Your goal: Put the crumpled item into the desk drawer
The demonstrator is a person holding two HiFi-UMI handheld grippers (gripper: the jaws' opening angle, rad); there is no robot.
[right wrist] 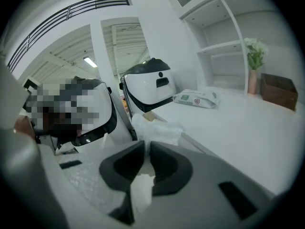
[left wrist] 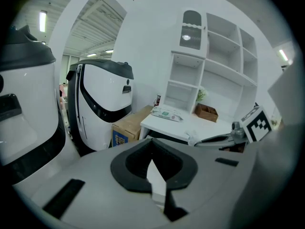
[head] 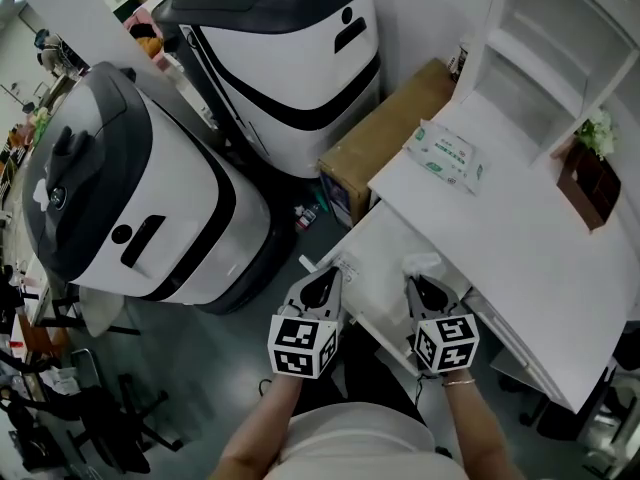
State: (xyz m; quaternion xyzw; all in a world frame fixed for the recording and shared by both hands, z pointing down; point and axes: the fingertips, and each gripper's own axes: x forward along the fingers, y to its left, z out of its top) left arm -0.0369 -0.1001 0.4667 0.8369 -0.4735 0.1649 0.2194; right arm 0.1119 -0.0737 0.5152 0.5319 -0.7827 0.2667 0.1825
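Crumpled white tissue wad [head: 421, 264] is hanging over the pulled-out white desk drawer [head: 375, 246], so the drop-in step is under way. Left gripper [head: 325, 280] is idling at the drawer front, jaws together and empty. Right gripper [head: 422, 284] is pinching the wad. The next move is probably lowering it and parting the jaws.

white desk [head: 520, 248] with shelves [head: 545, 58], cardboard box [head: 385, 128], grey floor [head: 235, 363].

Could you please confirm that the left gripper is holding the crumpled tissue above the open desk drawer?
Not quite. It is the right gripper, not the left, that is holding the crumpled tissue above the open desk drawer. The right gripper view shows the tissue pinched between its jaws.
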